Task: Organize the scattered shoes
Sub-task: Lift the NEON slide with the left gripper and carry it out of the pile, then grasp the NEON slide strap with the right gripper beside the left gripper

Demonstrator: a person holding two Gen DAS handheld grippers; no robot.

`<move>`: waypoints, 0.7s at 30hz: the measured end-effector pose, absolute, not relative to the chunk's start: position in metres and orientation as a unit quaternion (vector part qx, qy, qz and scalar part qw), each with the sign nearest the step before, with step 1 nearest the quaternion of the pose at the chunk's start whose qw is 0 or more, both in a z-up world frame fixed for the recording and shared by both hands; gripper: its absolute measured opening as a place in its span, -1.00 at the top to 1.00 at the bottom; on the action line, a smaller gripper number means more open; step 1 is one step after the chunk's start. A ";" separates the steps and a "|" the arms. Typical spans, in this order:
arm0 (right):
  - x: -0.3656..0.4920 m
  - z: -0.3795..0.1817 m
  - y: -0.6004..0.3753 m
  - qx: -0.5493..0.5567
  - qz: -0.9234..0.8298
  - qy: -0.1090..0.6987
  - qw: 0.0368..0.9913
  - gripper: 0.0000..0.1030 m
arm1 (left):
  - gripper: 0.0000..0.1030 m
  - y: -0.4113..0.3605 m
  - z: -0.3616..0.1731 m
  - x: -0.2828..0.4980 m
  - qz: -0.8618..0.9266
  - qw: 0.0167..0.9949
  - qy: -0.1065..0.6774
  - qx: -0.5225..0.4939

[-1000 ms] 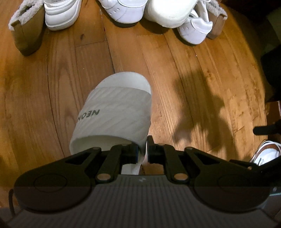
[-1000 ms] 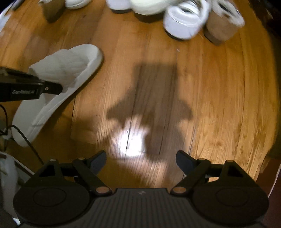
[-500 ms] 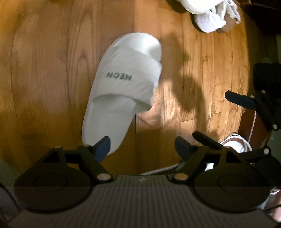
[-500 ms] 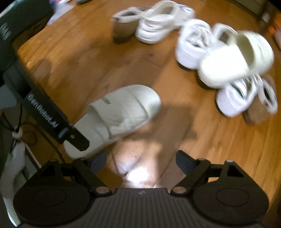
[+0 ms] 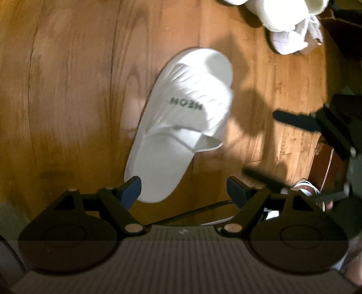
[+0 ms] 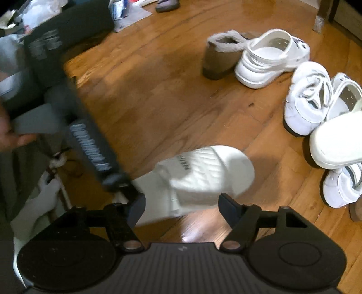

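Observation:
A white slide sandal (image 5: pixel 183 122) with dark lettering on its strap lies flat on the wooden floor, heel toward me. My left gripper (image 5: pixel 184 188) hangs open just above its heel, holding nothing. In the right wrist view the same slide sandal (image 6: pixel 199 178) lies straight ahead, and my right gripper (image 6: pixel 181 204) is open with its fingers to either side of the sandal's near part, not closed on it. The left gripper's body (image 6: pixel 90 144) crosses that view at left. The right gripper (image 5: pixel 316 135) shows at the right edge of the left view.
Other shoes stand grouped on the floor: a fur-lined tan boot (image 6: pixel 222 54), a white clog (image 6: pixel 269 58), white sneakers (image 6: pixel 305 97) and an upturned white sole (image 6: pixel 339 140). Papers and clutter (image 6: pixel 126 13) lie at the far left. A hand (image 6: pixel 9 135) holds the left gripper.
My left gripper let go of the sandal, opened and lifted away; the sandal now lies on the floor. The right gripper swung toward the sandal and now straddles it.

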State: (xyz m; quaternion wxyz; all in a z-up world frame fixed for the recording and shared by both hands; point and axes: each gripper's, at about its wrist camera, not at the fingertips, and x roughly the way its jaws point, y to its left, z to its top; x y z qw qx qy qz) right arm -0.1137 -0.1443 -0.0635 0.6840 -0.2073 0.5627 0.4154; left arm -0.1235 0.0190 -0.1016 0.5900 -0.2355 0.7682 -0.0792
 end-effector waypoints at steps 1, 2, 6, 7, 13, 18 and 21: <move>-0.110 -0.069 -0.146 -0.206 0.415 0.567 0.681 -0.40 | -0.60 0.021 -0.105 -0.126 -0.076 0.585 0.771 -0.240; -0.106 -0.074 -0.147 -0.205 0.415 0.571 0.678 -0.40 | -0.60 0.023 -0.108 -0.129 -0.073 0.579 0.774 -0.245; -0.091 -0.096 -0.146 -0.214 0.419 0.580 0.665 -0.40 | -0.60 0.027 -0.113 -0.137 -0.065 0.568 0.779 -0.255; -0.091 -0.096 -0.145 -0.216 0.420 0.579 0.665 -0.40 | -0.60 0.027 -0.111 -0.137 -0.065 0.571 0.778 -0.254; -0.080 -0.110 -0.123 -0.223 0.454 0.585 0.634 -0.49 | -0.60 0.023 -0.101 -0.128 -0.065 0.589 0.766 -0.248; -0.070 -0.118 -0.119 -0.208 0.464 0.594 0.623 -0.57 | -0.61 0.032 -0.104 -0.122 -0.046 0.599 0.765 -0.232; -0.066 -0.124 -0.120 -0.198 0.458 0.605 0.621 -0.70 | -0.61 0.037 -0.111 -0.120 -0.034 0.597 0.768 -0.230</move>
